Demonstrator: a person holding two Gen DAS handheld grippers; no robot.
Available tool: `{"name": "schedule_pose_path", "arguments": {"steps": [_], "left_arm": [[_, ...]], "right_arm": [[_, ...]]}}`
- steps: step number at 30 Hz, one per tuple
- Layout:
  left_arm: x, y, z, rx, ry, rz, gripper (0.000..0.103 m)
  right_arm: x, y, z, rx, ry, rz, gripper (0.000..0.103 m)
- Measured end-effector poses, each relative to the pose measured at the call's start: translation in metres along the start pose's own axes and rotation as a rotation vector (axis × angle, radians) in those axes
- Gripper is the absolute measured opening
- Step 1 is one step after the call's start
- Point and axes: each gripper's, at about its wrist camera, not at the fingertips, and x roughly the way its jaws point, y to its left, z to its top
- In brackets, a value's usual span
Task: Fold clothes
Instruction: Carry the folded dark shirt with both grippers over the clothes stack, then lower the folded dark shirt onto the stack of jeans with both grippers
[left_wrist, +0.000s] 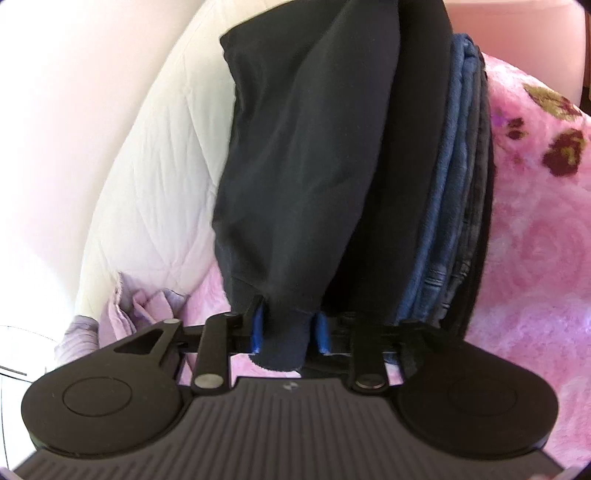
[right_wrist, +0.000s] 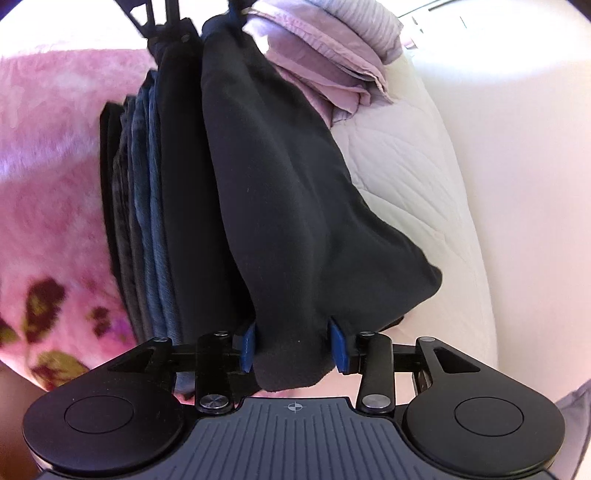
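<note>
Black garment (left_wrist: 306, 155) hangs stretched between two hand-held grippers, above stack of folded clothes (left_wrist: 458, 192) on bed's pink blanket (left_wrist: 535, 240).

Left hand-held gripper (left_wrist: 286, 328): jaws narrow, pinching one end of garment.

Right hand-held gripper (right_wrist: 293, 345): jaws set wider, thick bunch of same cloth between blue pads (right_wrist: 340, 347), pads touching it.

Advice for this step: keep both ends level, cloth taut. Lower onto stack with edges matched to the folded pile. Release only once cloth rests flat. White quilt (right_wrist: 406, 166) and lilac bedding (right_wrist: 332, 48) near; avoid snagging.
</note>
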Motion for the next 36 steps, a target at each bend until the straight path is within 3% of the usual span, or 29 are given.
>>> {"name": "schedule_pose_path", "arguments": {"steps": [1,3,6,12,15,19,22,27,31,36], "left_arm": [[0.003,-0.001,0.0,0.002,0.004,-0.004,0.014],[0.008,0.001,0.001,-0.009,0.007,-0.01,0.01],[0.007,0.003,0.002,-0.027,0.007,-0.007,0.009],[0.009,0.003,0.002,-0.013,0.021,-0.003,0.008],[0.001,0.011,0.008,0.001,0.002,0.02,0.008],[0.018,0.004,0.003,0.029,0.037,-0.016,0.008],[0.009,-0.002,0.012,-0.001,0.05,-0.013,0.008],[-0.013,-0.007,0.017,-0.036,0.101,-0.037,0.013],[-0.056,-0.018,0.006,-0.147,0.157,-0.073,0.013],[-0.071,0.0,0.013,-0.396,0.165,-0.093,0.013]], "right_arm": [[0.001,0.001,0.0,0.02,0.002,0.005,0.039],[0.007,0.001,0.002,0.062,0.01,0.024,0.027],[0.012,-0.008,0.0,0.087,0.018,0.028,0.024],[0.007,0.007,-0.001,0.017,0.007,0.005,0.024],[-0.002,-0.009,-0.001,0.077,0.019,0.026,0.024],[0.0,-0.005,-0.003,0.026,0.022,0.033,0.025],[-0.002,0.003,-0.003,-0.036,0.025,0.014,0.03],[-0.017,0.003,-0.003,-0.022,0.033,0.015,0.037],[-0.015,0.014,0.009,0.046,0.06,0.042,0.04],[-0.03,-0.008,0.015,0.354,0.073,0.151,0.04]]}}
